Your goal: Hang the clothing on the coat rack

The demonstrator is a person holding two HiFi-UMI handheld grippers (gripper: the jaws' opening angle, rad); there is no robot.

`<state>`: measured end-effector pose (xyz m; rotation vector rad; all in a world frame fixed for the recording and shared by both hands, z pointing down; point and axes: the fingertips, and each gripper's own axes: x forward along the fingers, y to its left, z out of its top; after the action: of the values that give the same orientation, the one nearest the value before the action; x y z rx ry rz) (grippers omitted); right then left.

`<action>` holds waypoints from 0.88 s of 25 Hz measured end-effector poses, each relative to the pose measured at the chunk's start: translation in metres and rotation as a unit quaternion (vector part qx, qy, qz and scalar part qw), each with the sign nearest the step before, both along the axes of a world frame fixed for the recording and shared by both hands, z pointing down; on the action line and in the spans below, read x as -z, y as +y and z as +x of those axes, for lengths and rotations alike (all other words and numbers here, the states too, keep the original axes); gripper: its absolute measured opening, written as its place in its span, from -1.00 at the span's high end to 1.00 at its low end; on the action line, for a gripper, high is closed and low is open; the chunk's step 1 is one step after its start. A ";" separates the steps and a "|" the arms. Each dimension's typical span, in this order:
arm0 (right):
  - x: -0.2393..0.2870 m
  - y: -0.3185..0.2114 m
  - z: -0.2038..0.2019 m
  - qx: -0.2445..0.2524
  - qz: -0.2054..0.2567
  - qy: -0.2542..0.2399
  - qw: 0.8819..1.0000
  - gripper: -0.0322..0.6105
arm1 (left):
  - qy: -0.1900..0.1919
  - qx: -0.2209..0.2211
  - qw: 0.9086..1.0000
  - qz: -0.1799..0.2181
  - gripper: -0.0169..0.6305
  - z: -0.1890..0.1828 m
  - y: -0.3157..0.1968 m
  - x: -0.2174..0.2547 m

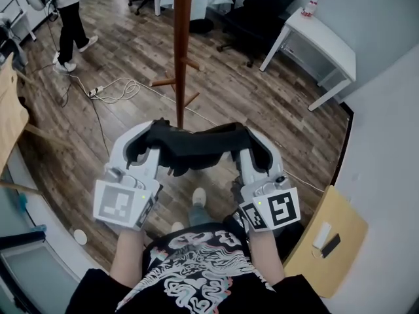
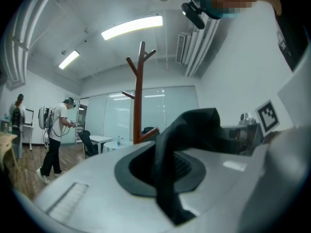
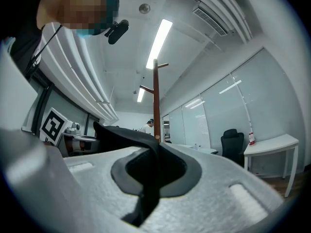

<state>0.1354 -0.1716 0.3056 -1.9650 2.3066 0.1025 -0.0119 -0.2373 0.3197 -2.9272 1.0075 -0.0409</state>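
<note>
Beneath us spreads the wooden floor (image 1: 275, 110), and the brown coat rack (image 1: 181, 51) rises from it just ahead. We hold the black garment (image 1: 196, 148) stretched in front of its post, not yet on a peg. Our left gripper (image 1: 149, 138) pinches one end and our right gripper (image 1: 251, 140) the other, both with jaws nearly together on the cloth
</note>
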 end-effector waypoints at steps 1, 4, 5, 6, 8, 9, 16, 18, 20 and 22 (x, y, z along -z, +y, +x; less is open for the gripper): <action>0.002 -0.007 0.004 0.001 0.000 0.000 1.000 0.87 | 0.006 -0.004 1.000 -0.004 0.91 0.004 -0.006 0.003; 0.001 -0.020 0.011 0.004 0.002 0.001 1.000 0.87 | 0.011 -0.005 1.000 -0.006 0.91 0.010 -0.016 0.003; -0.001 -0.024 0.012 0.005 0.003 0.001 1.000 0.87 | 0.011 -0.002 1.000 -0.007 0.91 0.010 -0.018 0.001; -0.002 -0.027 0.013 0.006 0.005 0.002 1.000 0.87 | 0.011 0.000 1.000 -0.008 0.91 0.011 -0.021 -0.001; -0.004 -0.034 0.016 0.005 0.004 0.004 1.000 0.87 | 0.014 -0.002 1.000 -0.009 0.91 0.014 -0.025 -0.005; -0.005 -0.036 0.018 0.005 0.002 0.004 1.000 0.87 | 0.015 -0.003 1.000 -0.011 0.91 0.016 -0.027 -0.008; -0.005 -0.047 0.028 0.014 0.009 -0.010 1.000 0.87 | 0.013 -0.002 1.000 -0.009 0.91 0.026 -0.033 -0.007; -0.001 -0.053 0.033 0.020 0.014 -0.012 1.000 0.87 | 0.038 0.013 0.999 0.019 0.91 0.029 -0.039 0.010; 0.006 -0.060 0.038 0.026 0.019 -0.013 0.999 0.87 | 0.037 0.019 0.999 0.024 0.91 0.034 -0.043 0.017; 0.010 -0.064 0.041 0.033 0.026 -0.012 0.999 0.87 | 0.012 0.023 1.000 -0.007 0.91 0.038 -0.043 0.009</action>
<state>0.1760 -0.2358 0.2955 -1.8533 2.3277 0.1303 0.0259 -0.2801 0.3108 -2.9240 1.0824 -0.0140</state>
